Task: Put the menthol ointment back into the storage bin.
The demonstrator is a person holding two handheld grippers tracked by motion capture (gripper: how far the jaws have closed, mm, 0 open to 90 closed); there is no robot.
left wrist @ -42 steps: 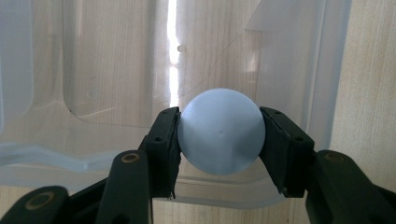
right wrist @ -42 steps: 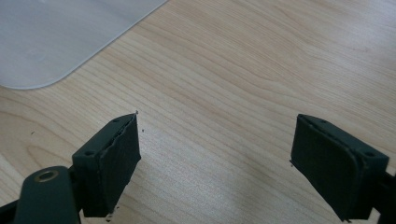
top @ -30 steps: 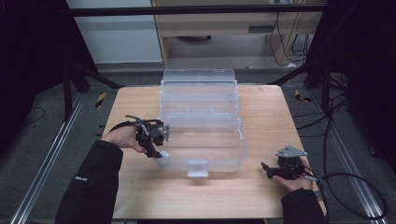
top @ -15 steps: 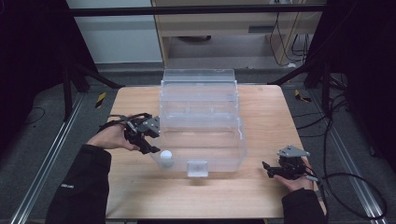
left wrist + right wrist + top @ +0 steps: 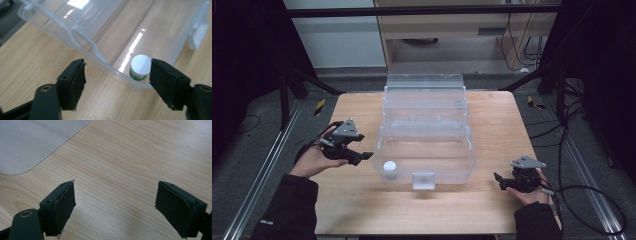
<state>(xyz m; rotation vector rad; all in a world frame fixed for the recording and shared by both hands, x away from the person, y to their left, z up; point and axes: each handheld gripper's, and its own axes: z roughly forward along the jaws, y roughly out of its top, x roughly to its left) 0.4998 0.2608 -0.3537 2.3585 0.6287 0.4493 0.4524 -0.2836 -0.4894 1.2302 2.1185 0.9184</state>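
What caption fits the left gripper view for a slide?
Open left gripper facing a small white-capped jar standing inside the clear plastic box.

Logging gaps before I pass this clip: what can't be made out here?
- Small white-capped jar in the clear plastic box: label and contents unreadable, lower part blurred by the box wall in the left gripper view.
- High view: box latch too small for detail.
- Right gripper view: frosted sheet cut off by the edge.

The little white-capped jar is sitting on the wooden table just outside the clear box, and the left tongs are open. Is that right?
Not quite. The little white-capped jar sits inside the clear box, at its near left corner, not on the wooden table. The left gripper view shows it behind the box's wall. The left tongs are open, having just let go, with nothing between them.
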